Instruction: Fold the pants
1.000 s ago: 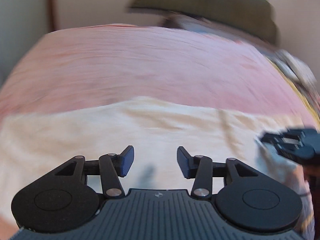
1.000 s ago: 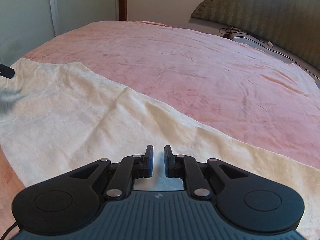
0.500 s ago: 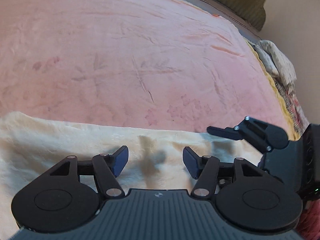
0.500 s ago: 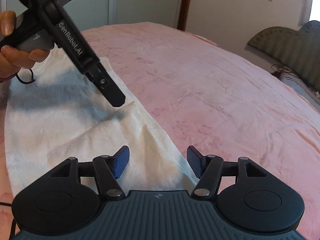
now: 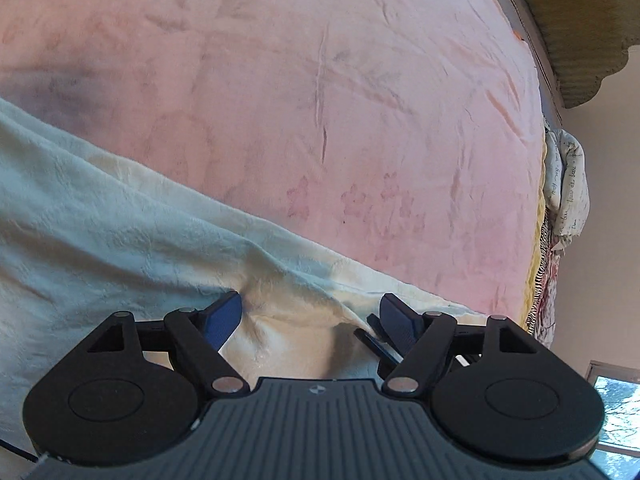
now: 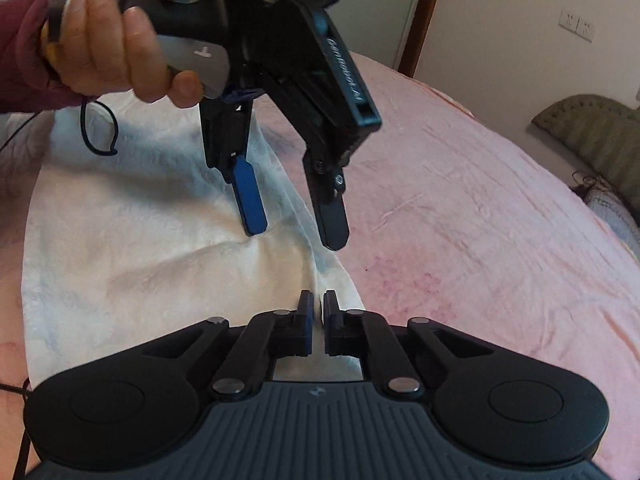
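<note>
Pants (image 6: 132, 264) edge pinched, R hand-held gripper (image 6: 316, 314); pads hide fabric.

Crinkled cream cloth pants (image 6: 132, 248) on a soft, matt pink blanket (image 6: 480, 208)

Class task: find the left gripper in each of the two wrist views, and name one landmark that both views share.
Left wrist view: left gripper at bottom centre, jaws open over the cream pants.
Right wrist view: upper middle, held in a hand, fingers pointing down at the pants.
Shared landmark: the pants' edge against the pink bedspread.
</note>
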### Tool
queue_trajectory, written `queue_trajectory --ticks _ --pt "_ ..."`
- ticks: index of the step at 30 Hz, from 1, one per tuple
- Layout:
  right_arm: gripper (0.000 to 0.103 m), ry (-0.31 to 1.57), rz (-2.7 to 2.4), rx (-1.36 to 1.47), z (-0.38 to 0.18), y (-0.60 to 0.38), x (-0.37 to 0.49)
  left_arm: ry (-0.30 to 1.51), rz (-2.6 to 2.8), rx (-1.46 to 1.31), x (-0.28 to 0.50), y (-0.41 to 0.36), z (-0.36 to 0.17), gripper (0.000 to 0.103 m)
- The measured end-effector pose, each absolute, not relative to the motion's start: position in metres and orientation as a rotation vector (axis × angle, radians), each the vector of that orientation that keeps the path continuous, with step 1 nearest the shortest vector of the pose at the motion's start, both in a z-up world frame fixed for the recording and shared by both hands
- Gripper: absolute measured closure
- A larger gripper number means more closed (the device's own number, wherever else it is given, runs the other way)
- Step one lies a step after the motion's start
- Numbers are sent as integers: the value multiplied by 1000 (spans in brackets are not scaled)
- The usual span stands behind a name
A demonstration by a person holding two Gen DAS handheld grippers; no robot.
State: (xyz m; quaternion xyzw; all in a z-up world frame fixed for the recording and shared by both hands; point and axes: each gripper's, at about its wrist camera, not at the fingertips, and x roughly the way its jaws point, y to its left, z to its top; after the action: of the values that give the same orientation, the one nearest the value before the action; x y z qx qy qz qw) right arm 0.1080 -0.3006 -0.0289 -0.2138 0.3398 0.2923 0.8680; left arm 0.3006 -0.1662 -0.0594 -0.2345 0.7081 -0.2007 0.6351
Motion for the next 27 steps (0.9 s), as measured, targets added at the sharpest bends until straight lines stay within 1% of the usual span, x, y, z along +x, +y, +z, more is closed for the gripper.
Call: queue_trajectory --ticks 5,6,7,8,9,10,11,12,13,18,19,24,27 --pt "99 675 594 -523 -31 -287 90 1629 -450 -567 302 -166 -62 26" --pt "99 667 589 -525 -30 -287 89 1632 -458 -572 301 -166 -62 28" --pt "99 656 586 -526 -28 -291 85 1643 -472 -583 301 -167 -64 36" --pt "99 652 584 -526 -27 -291 84 1666 -488 -594 302 -167 -68 48" --pt "99 646 582 -529 -26 -293 85 1676 -479 -592 301 -167 -70 56" --pt "99 640 577 -535 -26 -293 83 1677 -465 -588 300 -167 -72 70" --pt "99 643 579 -533 -26 -293 83 1679 -472 -589 299 -168 -74 86" --pt "99 643 582 -532 -27 -293 84 1676 -479 -595 296 -168 -75 91" --pt "99 641 581 -535 -27 -293 83 1671 -483 -596 294 -169 -75 94" --pt "99 640 560 -538 -32 -293 87 1578 -489 -511 286 -179 -60 100" --pt "99 633 548 -545 -32 -293 87 1554 -491 -489 285 -181 -55 103" --pt "99 626 492 -562 -33 -291 101 1441 -491 -381 284 -198 -37 103" --pt "99 636 467 -561 -38 -290 109 1443 -485 -361 289 -200 -43 103"
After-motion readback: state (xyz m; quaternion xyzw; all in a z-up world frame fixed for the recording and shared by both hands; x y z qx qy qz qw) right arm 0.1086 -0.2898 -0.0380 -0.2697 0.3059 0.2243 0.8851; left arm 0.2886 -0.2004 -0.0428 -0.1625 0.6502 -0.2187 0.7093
